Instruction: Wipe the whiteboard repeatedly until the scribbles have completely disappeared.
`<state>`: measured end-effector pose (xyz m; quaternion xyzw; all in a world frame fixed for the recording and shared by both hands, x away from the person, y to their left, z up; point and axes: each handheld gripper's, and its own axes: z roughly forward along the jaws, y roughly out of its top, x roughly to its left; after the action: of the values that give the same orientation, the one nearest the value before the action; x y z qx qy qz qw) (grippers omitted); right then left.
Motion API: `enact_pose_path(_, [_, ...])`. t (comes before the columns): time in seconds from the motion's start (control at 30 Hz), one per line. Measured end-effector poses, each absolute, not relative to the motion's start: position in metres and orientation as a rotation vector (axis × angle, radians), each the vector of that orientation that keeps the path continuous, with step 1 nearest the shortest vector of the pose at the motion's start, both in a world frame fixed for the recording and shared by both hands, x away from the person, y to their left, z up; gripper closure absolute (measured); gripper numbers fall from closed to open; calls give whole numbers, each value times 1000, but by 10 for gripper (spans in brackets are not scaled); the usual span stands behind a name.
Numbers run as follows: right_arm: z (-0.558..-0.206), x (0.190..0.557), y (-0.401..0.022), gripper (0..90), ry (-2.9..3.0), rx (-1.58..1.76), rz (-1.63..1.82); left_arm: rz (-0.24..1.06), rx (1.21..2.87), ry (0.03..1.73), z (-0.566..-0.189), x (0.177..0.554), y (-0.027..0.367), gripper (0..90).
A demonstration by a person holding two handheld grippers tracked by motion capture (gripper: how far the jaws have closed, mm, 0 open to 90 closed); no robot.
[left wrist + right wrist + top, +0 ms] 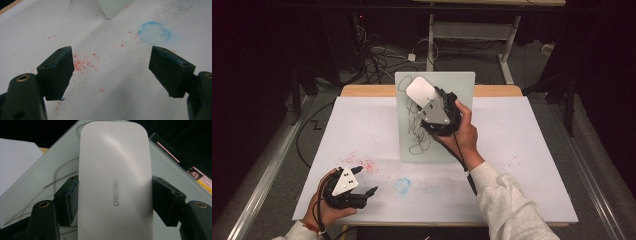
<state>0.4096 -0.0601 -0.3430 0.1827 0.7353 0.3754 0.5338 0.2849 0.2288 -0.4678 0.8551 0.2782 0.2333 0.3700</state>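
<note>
While clamped between both jaws of the right hand-held gripper (428,96), white whiteboard eraser (420,90) pressed against the upper part of the upright pale-green glass whiteboard (462,87), right over the black marker scribble (414,132). Same eraser (115,182) seen close in the right gripper view, long sides squeezed by the pads, grey "deli" lettering on its back. Step in hand, by the look of it: wiping the scribble away, barely begun, with most loops untouched below. Next move likely calls for firm, flat pressure and downward strokes across the lines, without tipping the board. Left hand-held gripper (362,184) spread wide and carrying nothing, low over the white paper-covered desk (522,165) near the front edge, close to red specks (81,65) and a blue smudged ring (154,33). Hidden: eraser's felt face, contact with the glass, how the board is propped. Blurred lettering only partly legible; board's lower corner cut off in the left gripper view.
</note>
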Motion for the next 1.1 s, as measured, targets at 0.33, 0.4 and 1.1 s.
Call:
enact_pose_path(0.33, [-355,406,-52,308,1752,426,884,589,2195,721,-468,284,229,195])
enact_pose_path(0.4, [-365,401,-47,307,1791,394,859,588,2195,720,-468,284,228,195])
enact_pose_path(1.1, [-331,413,-41,308,1786,439,871,585,2190,723,-468,283,229,195])
